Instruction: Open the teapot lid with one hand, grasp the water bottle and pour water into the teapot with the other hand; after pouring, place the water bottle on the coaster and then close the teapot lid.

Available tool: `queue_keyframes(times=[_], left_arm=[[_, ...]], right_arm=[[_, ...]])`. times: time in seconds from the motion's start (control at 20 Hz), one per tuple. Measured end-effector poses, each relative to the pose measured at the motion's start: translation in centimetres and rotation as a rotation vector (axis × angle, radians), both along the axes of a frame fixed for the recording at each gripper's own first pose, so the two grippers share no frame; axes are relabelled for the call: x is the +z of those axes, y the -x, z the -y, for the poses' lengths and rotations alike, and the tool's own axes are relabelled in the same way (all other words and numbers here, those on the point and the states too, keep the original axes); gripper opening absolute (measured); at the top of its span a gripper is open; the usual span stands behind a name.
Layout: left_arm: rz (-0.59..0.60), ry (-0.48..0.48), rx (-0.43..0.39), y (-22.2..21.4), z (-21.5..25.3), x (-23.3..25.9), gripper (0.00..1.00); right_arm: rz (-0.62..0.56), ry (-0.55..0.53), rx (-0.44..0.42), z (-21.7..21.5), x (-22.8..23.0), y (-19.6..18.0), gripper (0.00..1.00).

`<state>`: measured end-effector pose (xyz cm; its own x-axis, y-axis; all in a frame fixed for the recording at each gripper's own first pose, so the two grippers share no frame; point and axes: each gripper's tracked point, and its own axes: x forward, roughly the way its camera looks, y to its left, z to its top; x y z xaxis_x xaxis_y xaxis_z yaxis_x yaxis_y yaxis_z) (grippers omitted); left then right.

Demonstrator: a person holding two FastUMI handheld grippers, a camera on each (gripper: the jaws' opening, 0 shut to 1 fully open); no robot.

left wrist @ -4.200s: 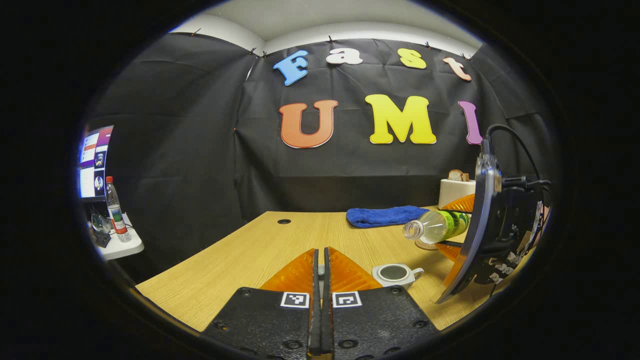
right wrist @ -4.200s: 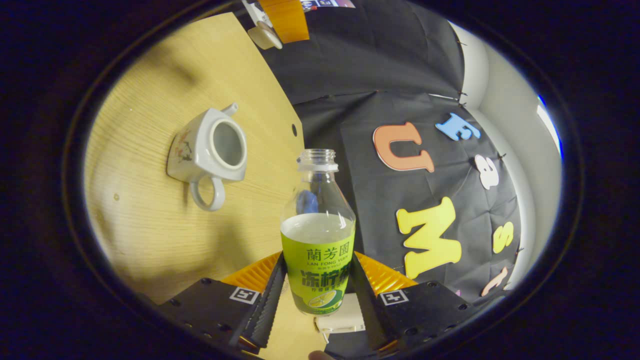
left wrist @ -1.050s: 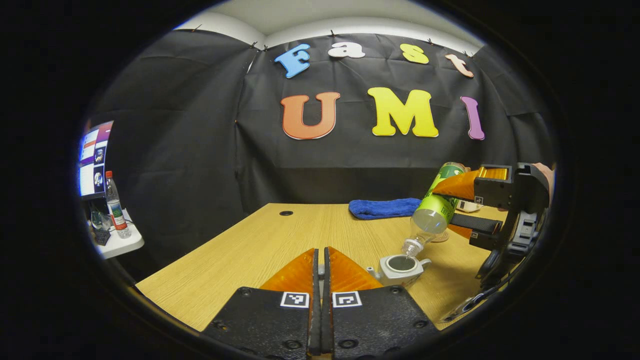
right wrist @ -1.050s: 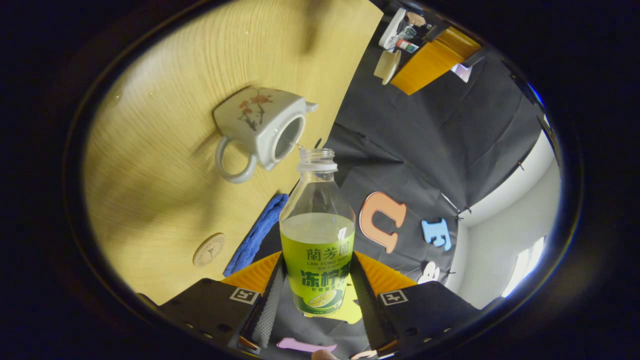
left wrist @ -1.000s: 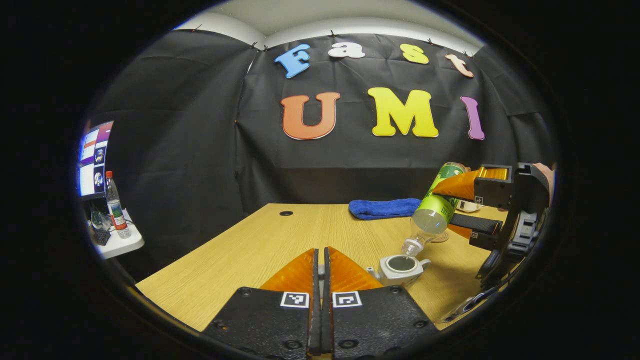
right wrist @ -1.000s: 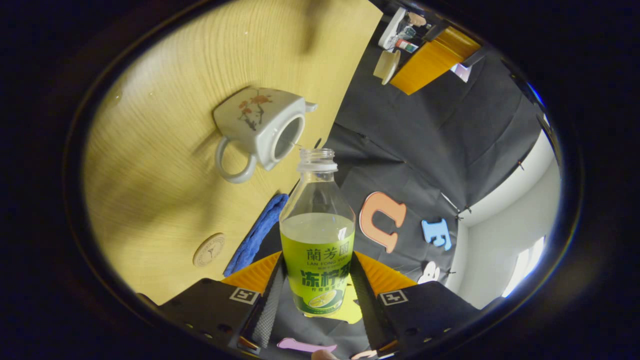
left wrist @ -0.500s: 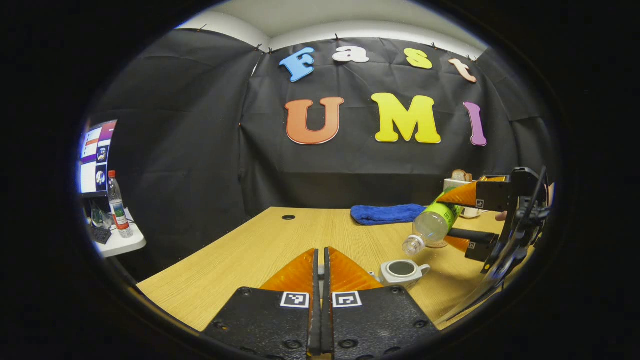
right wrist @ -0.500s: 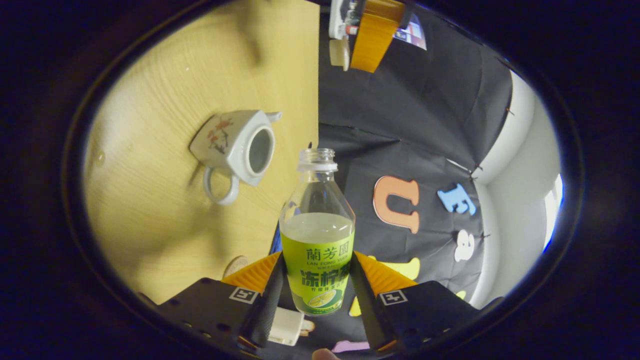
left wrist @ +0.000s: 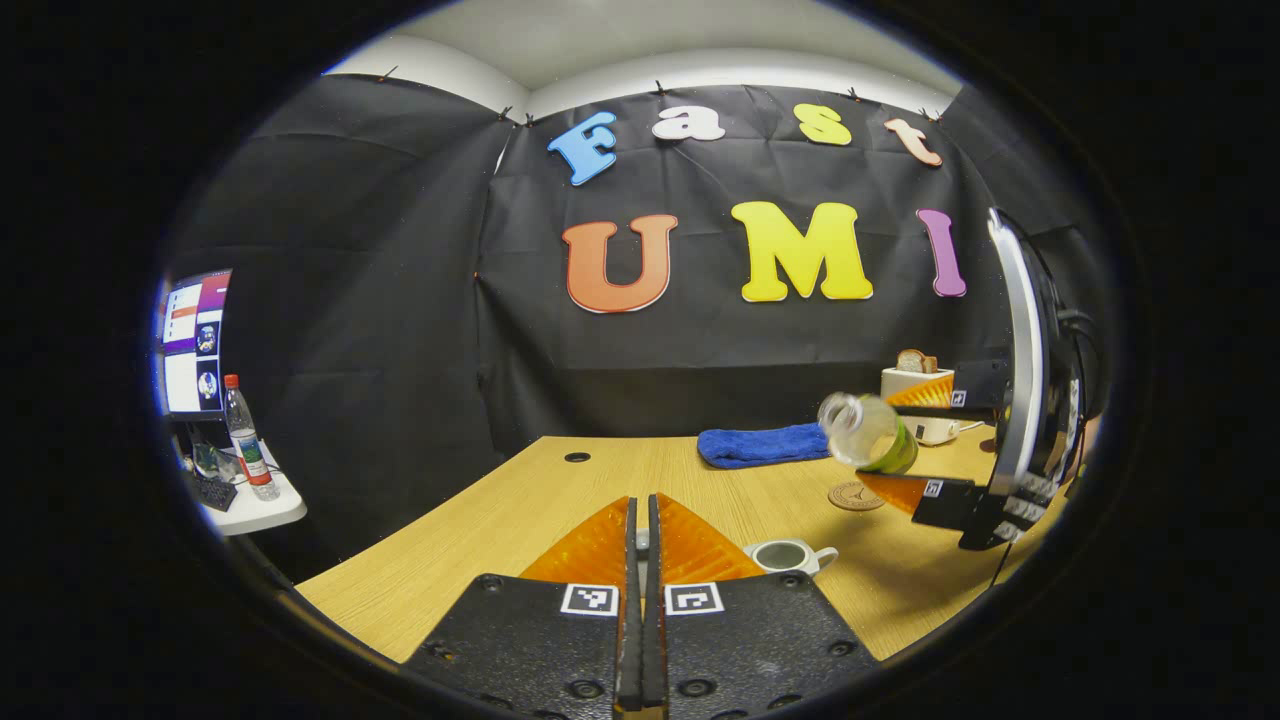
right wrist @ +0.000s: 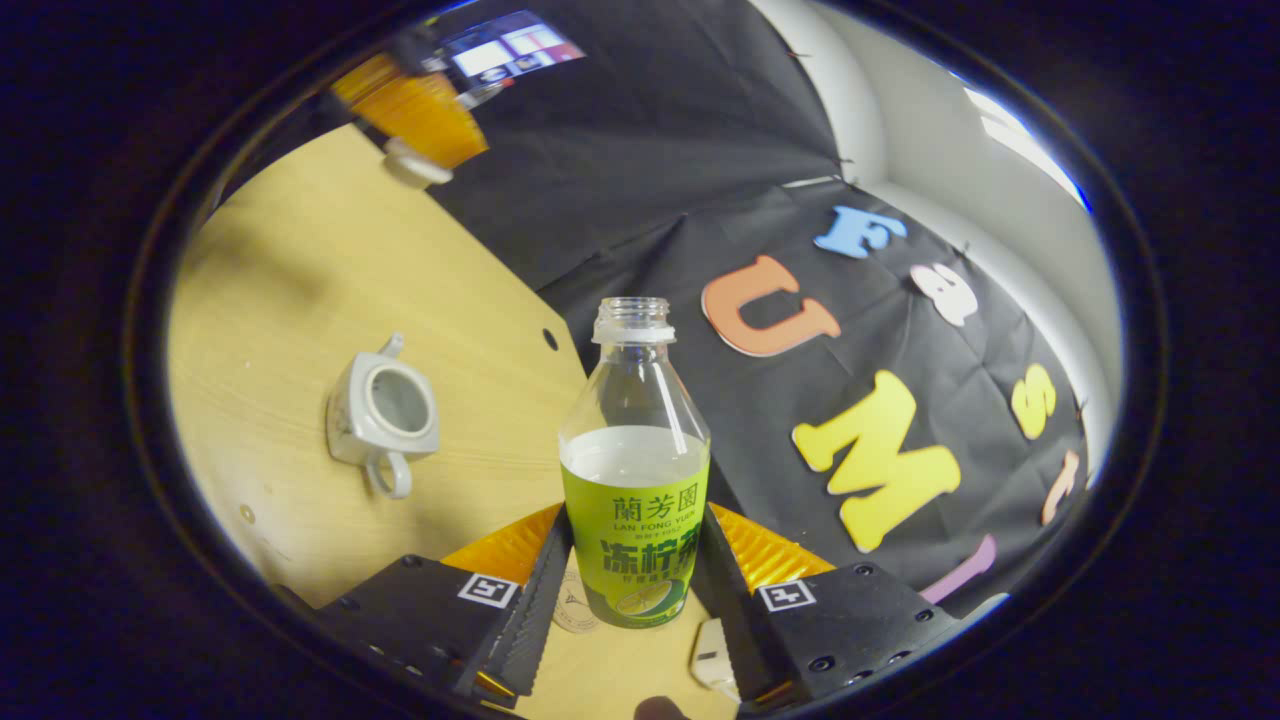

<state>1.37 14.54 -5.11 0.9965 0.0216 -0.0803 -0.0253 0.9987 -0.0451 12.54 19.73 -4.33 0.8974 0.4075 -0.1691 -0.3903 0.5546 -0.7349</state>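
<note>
My right gripper [right wrist: 630, 560] is shut on the green-labelled water bottle [right wrist: 635, 480], which is uncapped and part full. In the left gripper view the bottle [left wrist: 865, 432] hangs tilted above the round coaster [left wrist: 855, 495], held by the right gripper [left wrist: 895, 440]. The white teapot [right wrist: 380, 415] stands open on the wooden table, down to the left of the bottle. Its rim [left wrist: 790, 555] shows just right of my left gripper [left wrist: 640, 520], whose fingers are pressed together. In the right gripper view the left gripper [right wrist: 420, 150] holds the white lid [right wrist: 412, 175] above the table's far side.
A blue towel [left wrist: 760, 443] lies at the back of the table [left wrist: 520, 500], with a white toaster [left wrist: 915, 385] holding bread to its right. A cable hole [left wrist: 577, 457] is in the tabletop. Off to the left a side shelf carries a bottle [left wrist: 245, 440] and a monitor.
The bottle was tipped mouth-down over the teapot, pouring. It has since swung back up and moved away from the teapot toward the coaster. The left gripper has barely moved.
</note>
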Motion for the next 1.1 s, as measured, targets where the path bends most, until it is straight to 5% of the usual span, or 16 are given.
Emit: queue_keyframes(times=[0.25, 0.5, 0.65, 1.1], left_arm=[[0.003, 0.003, -0.060, -0.4, 3.4, 0.7, 0.03], [0.011, -0.017, -0.085, -0.4, 5.3, 1.5, 0.03], [0.025, -0.019, -0.097, -0.4, 5.9, 2.0, 0.03], [0.021, -0.037, -0.122, -0.5, 6.1, 1.3, 0.03]], right_arm=[[-0.208, -0.471, -0.105, 4.2, 2.9, -2.7, 0.72], [-0.363, -0.745, -0.148, 5.3, 1.8, -6.6, 0.72], [-0.424, -0.814, -0.191, 5.7, -0.2, -8.5, 0.72], [-0.464, -0.794, -0.263, 5.0, -5.4, -11.6, 0.72]])
